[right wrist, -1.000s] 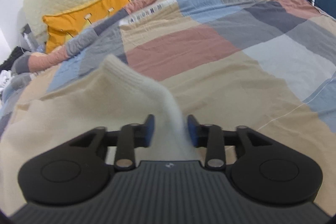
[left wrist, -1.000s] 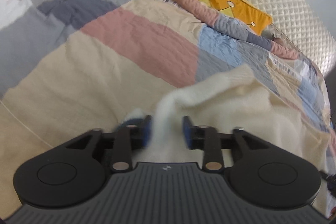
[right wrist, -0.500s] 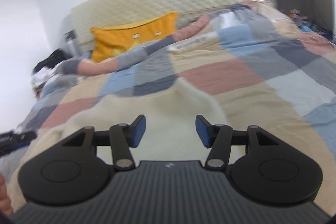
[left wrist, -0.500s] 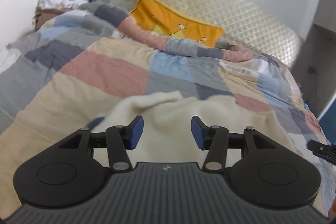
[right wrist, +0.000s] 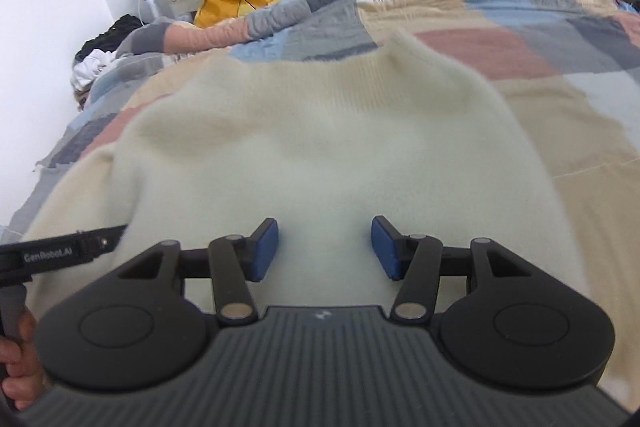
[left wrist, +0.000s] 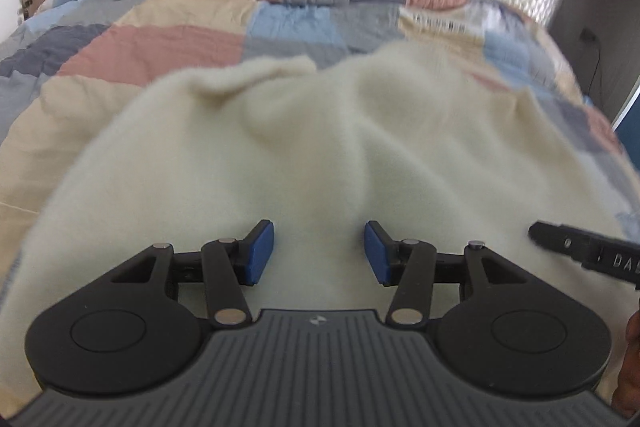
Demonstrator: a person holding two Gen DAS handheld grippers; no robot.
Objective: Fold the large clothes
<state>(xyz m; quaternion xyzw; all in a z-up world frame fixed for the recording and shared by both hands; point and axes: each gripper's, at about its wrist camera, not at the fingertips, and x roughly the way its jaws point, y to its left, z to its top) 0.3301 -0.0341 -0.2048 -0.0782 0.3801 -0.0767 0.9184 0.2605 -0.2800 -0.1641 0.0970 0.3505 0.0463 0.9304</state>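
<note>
My left claw (left wrist: pixel 319 253) and right claw (right wrist: pixel 325 249) both stand spread, pinching nothing, side by side above the near part of the cream sweater (right wrist: pixel 320 147). The sweater lies on the bed's patchwork quilt (right wrist: pixel 520 39), its ribbed edge at the far side, a few soft wrinkles across it. I judge one fold finished and let go. Next, I need fresh grips on the edges for another fold.

The cream sweater (left wrist: pixel 320 147) is running out of view beneath the left gripper (left wrist: pixel 319 253); its far edge is blurring. The quilt (right wrist: pixel 480 39) lettering is reading illegibly. A hand (right wrist: pixel 16 367) is being cropped at the frame's edge.
</note>
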